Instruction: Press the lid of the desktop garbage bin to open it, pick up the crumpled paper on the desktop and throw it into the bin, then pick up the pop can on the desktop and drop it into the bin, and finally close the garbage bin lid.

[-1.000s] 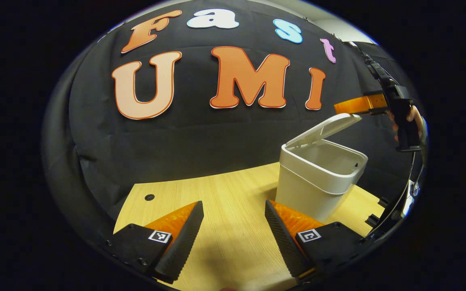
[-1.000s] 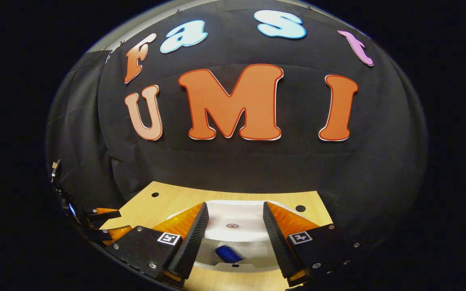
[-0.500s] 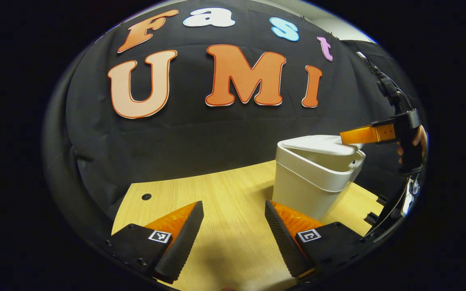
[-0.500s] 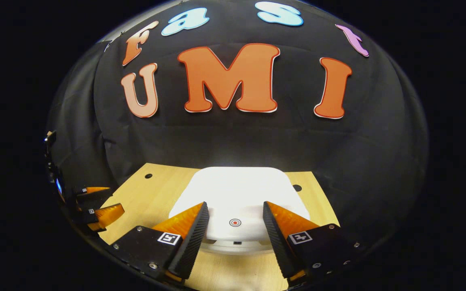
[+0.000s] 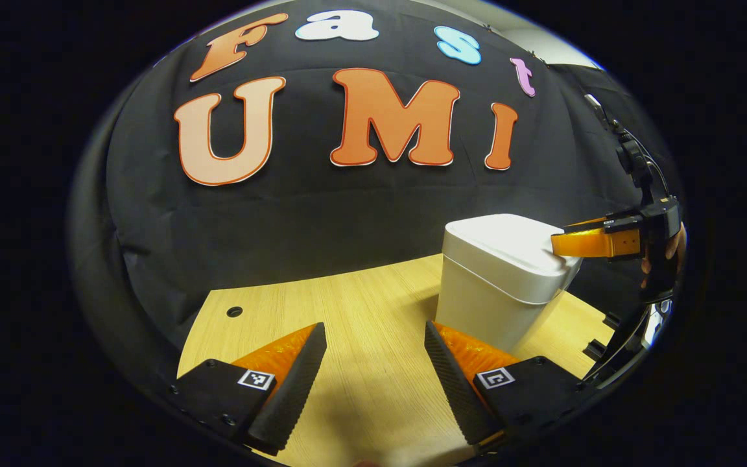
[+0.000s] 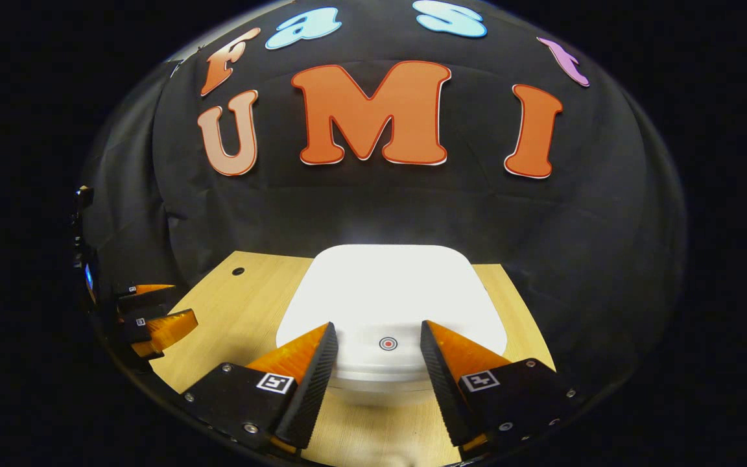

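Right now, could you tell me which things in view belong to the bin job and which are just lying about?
Part of the job:
- garbage bin, its lid down
- right gripper, open, at the lid's front edge by the red target mark

Not part of it:
- wooden desktop
- left gripper, open, over bare desktop

From my seat, both fisheye views are sharp at centre and bend hard toward the edges, where the dark cloth wall curves and dims. Light falls from above: the white plastic bin lid (image 6: 391, 299) blows out to a soft glare in the right gripper view, losing surface detail. On the pale wooden counter (image 5: 354, 311) I see a soft shadow between my left hand-held gripper (image 5: 375, 373) fingers.
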The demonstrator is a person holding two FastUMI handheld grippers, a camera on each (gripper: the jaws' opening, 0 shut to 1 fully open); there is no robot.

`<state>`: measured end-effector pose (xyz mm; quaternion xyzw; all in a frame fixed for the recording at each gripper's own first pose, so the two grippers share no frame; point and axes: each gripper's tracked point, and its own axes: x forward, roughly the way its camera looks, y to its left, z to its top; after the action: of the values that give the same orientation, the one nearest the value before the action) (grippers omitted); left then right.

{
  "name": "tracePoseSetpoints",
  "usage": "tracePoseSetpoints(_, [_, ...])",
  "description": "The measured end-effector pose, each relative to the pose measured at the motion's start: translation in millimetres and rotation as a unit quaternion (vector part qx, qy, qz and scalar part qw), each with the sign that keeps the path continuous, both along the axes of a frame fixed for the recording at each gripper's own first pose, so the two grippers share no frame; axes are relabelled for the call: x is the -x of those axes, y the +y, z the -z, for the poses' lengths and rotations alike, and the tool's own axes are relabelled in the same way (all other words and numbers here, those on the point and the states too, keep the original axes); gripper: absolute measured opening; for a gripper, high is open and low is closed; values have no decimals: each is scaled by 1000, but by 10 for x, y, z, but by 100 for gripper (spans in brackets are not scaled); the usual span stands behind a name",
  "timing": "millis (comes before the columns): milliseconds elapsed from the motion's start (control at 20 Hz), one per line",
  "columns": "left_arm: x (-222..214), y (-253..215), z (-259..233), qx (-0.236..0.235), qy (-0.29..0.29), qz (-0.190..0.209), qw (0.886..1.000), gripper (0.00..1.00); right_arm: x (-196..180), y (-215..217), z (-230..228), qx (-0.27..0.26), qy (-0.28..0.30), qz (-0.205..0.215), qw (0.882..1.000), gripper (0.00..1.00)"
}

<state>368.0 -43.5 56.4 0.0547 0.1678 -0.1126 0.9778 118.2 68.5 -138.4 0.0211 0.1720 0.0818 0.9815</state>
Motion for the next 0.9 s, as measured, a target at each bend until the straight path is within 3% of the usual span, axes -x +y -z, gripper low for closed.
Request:
tracePoseSetpoints(100, [-1,-6,-6,0,1,3,1000,95,15,4,14,1,2,5,1000,75])
tracePoseSetpoints(250, [5,-23,-18,-3,0,8,1000,99,17,-15,36,-23,15,18,999,63])
tracePoseSetpoints(350, [3,-16,-41,-4,-3,10,1000,97,34,-31,51,-28,9,25,999,62])
tracePoseSetpoints(500, [28,43,-121,-3,-11,9,1000,97,56,-35,25,-9,-20,26,999,59])
tracePoseSetpoints(550, [24,78,-154,-2,-14,8,1000,97,85,-11,19,-5,-23,25,999,53])
tracePoseSetpoints(700, [20,198,-275,3,-28,-5,1000,95,131,128,-45,-12,-46,25,999,70])
tracePoseSetpoints(900, [6,400,-480,12,-53,-29,998,97,196,423,-188,-6,-86,4,996,81])
